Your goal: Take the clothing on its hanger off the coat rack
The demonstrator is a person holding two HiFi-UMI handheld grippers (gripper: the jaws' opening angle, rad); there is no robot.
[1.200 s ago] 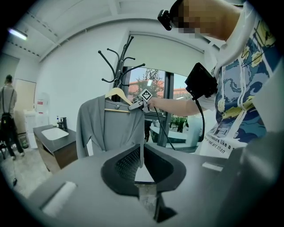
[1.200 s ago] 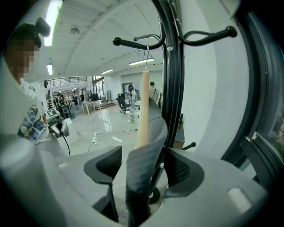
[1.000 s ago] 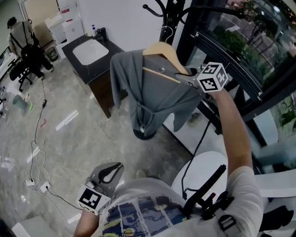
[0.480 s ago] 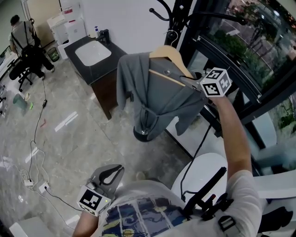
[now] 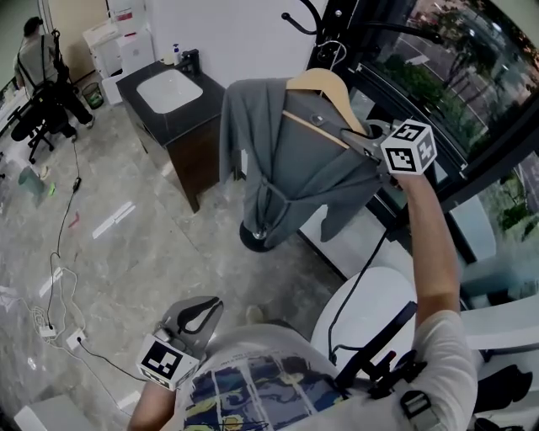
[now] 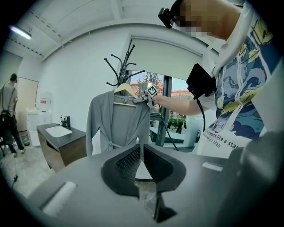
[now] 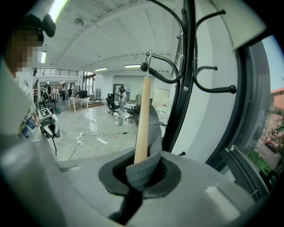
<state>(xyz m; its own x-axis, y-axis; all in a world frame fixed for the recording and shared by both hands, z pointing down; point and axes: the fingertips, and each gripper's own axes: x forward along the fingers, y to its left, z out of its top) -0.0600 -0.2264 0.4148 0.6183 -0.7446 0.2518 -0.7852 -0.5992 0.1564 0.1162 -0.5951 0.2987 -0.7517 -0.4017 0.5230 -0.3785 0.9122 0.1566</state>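
Grey cardigan (image 5: 295, 160) hung on its wooden hanger (image 5: 324, 84) upper centre, right gripper (image 5: 358, 139) clenched on its shoulder beside the coat rack (image 5: 337, 25); left gripper (image 5: 209, 305) sat clenched, empty

- The grey garment (image 5: 286, 160) is draped over the hanger. Its shoulder cloth is pinched in the right claw's (image 7: 141, 170) closed jaws, and the sleeves and belt hang below it.
- The wooden hanger (image 7: 143, 119) has one arm-end in that same grip. Its metal hook is up ahead, beside a prong.
- The black coat rack (image 7: 184, 80) stands upright just beyond the claw.
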